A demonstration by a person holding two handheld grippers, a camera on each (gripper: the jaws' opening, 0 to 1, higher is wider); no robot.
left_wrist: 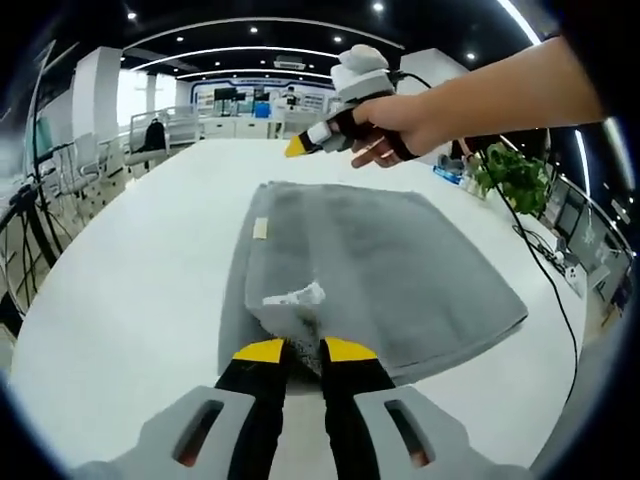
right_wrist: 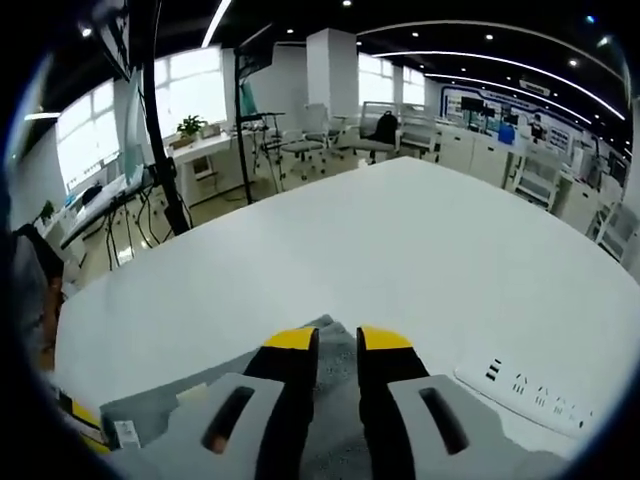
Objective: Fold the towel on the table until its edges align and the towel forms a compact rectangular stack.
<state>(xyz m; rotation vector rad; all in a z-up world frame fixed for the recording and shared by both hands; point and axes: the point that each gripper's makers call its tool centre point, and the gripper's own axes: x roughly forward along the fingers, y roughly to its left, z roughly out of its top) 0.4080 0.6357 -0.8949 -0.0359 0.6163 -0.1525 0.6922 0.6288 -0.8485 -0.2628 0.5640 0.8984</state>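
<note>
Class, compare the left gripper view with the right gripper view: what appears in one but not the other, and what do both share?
Left gripper view alone: the person's hand holding the right gripper above the table, a white label on the towel, a potted plant.
Right gripper view alone: a white power strip on the table.
Both: the grey towel and white table.

Grey towel (left_wrist: 390, 270), white table (left_wrist: 140, 290), yellow-tipped hand-held gripper (left_wrist: 302, 350).

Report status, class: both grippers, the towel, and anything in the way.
Left gripper shut on towel near edge. Right gripper above towel's far side, jaws slightly apart, holding nothing. Towel part-folded, grey, on white table. Power strip off to the side.
</note>
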